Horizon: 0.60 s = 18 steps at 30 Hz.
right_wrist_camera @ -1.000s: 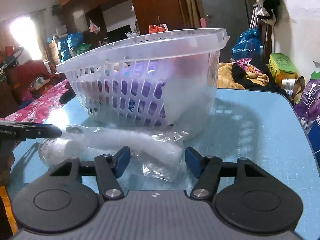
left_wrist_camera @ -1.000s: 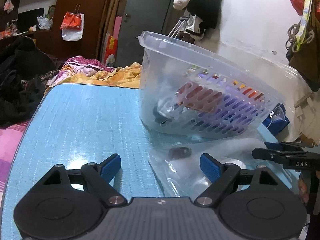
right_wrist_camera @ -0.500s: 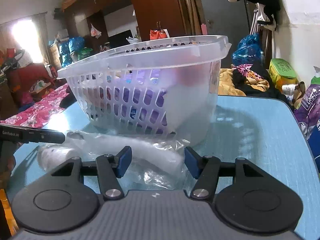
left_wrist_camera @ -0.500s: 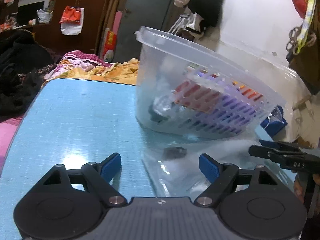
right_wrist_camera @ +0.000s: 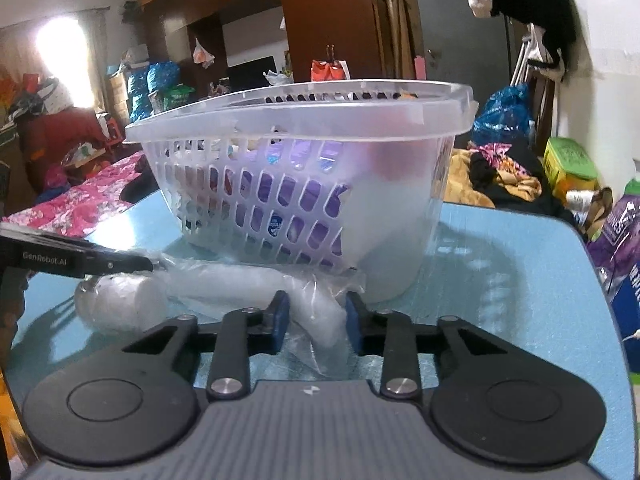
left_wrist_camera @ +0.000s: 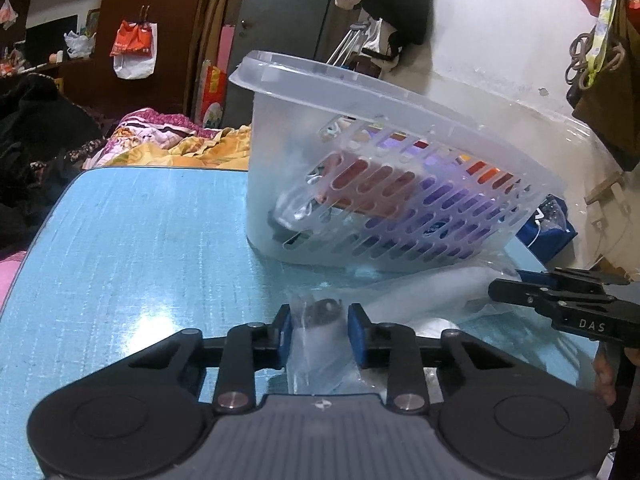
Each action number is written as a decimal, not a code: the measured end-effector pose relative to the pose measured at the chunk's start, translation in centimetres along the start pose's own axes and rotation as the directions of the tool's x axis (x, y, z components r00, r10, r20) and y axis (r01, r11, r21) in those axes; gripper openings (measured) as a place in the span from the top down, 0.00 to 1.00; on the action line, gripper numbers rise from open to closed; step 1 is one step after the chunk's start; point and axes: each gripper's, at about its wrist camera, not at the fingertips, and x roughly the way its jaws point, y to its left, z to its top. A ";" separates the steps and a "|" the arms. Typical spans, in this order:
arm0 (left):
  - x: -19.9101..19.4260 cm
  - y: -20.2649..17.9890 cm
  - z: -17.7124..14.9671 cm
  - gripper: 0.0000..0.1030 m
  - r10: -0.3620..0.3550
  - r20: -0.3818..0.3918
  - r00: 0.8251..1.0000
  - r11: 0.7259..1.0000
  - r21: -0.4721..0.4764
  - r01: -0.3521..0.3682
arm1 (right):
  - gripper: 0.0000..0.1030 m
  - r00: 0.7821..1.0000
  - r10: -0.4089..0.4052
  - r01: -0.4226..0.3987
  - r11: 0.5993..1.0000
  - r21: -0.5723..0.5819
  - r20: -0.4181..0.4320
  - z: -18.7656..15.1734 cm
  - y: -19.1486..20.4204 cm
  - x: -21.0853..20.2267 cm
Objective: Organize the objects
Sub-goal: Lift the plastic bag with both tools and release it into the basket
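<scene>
A clear plastic bag with a stack of white cups point(right_wrist_camera: 224, 284) lies on the blue table in front of a translucent slotted basket point(right_wrist_camera: 304, 168). My left gripper point(left_wrist_camera: 320, 334) is shut on one end of the bag point(left_wrist_camera: 320, 332), where a dark tie shows. My right gripper point(right_wrist_camera: 314, 320) is shut on the other end, around the white cups point(right_wrist_camera: 324, 320). The basket point(left_wrist_camera: 400, 168) holds purple and red packets. Each gripper shows in the other's view, the right point(left_wrist_camera: 560, 300) and the left point(right_wrist_camera: 80, 262).
The blue table point(left_wrist_camera: 140, 240) runs left of the basket. A blue pouch point(left_wrist_camera: 548, 228) lies behind the basket by the white wall. Purple packages point(right_wrist_camera: 620, 248) sit at the table's right edge. Bedding and clutter surround the table.
Both grippers have moved forward and closed on the ends of the bag of cups; they were open a second ago.
</scene>
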 end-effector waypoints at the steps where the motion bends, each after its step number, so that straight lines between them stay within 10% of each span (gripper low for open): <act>1: -0.1 0.0 0.0 0.72 -0.003 0.006 1.000 1.000 0.001 0.003 | 0.74 1.000 -0.005 0.005 1.000 -0.006 0.006 0.0 0.1 -0.1; 18: -3.1 -0.7 0.2 0.79 -0.047 0.126 0.991 0.999 0.024 0.044 | 0.85 0.995 -0.017 0.023 0.998 -0.058 0.093 0.2 2.2 -2.4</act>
